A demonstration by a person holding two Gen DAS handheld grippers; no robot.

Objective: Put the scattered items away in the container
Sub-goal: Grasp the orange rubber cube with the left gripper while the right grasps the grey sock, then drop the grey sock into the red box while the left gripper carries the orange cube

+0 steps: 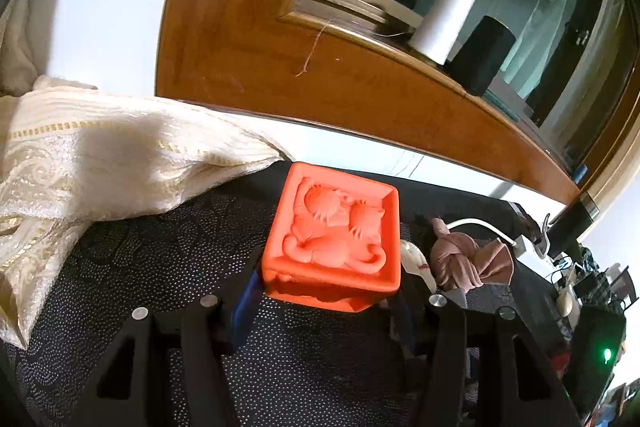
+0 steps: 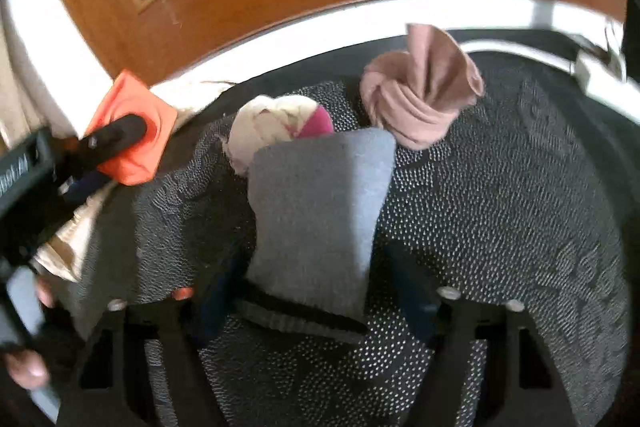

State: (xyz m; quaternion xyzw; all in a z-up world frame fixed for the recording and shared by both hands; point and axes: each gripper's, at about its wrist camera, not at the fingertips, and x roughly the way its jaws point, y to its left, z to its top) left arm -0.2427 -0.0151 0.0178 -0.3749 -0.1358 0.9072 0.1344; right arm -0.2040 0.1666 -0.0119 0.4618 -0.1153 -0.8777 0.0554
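My left gripper (image 1: pixel 324 297) is shut on an orange block (image 1: pixel 336 235) with a cat relief on its top face, held just above the dark dotted cloth (image 1: pixel 160 267). The right wrist view shows the same orange block (image 2: pixel 156 111) at the far left, with a black finger (image 2: pixel 120 133) across it. My right gripper (image 2: pixel 316 287) is shut on a grey sock (image 2: pixel 320 195) with a black ribbed cuff. Beyond it lie a white and magenta sock ball (image 2: pixel 276 123) and a knotted pink sock (image 2: pixel 420 99). No container shows in either view.
A cream and gold cushion (image 1: pixel 100 163) lies at the left. A wooden window frame (image 1: pixel 320 75) runs along the back, with a white roll (image 1: pixel 444 23) and a black cylinder (image 1: pixel 480 55) on its sill. A white cable and power strip (image 1: pixel 532 243) sit at the right. A hand (image 2: pixel 24 367) shows at lower left.
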